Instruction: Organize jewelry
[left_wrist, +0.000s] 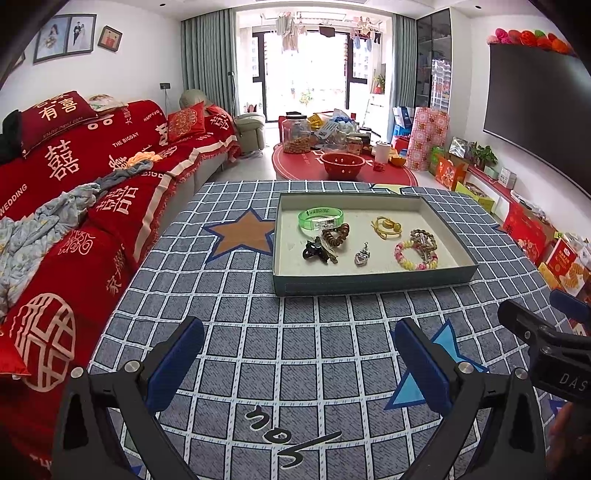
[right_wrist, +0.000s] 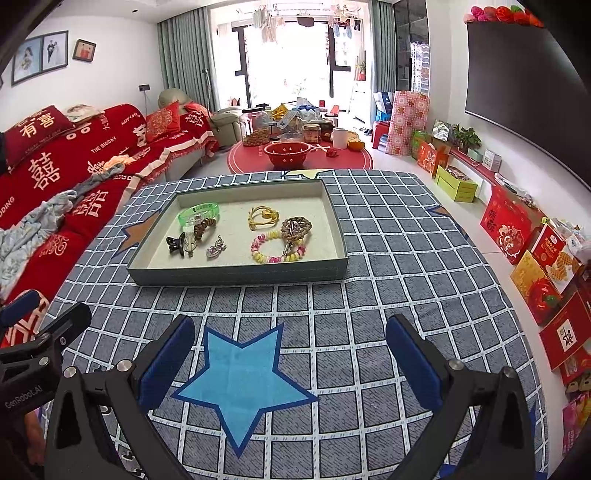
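Jewelry tray (left_wrist: 369, 284), checked tablecloth (left_wrist: 258, 350), red sofa (left_wrist: 74, 177)

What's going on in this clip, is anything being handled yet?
Not yet. A person holds two claws above a checked tablecloth, and both the left claw and right claw are open and empty. Ahead sits a shallow tray holding the jewelry: a green bangle, a yellow ring piece, a pink and yellow bead bracelet, a silver pendant and a black hair clip. Nothing is being touched.
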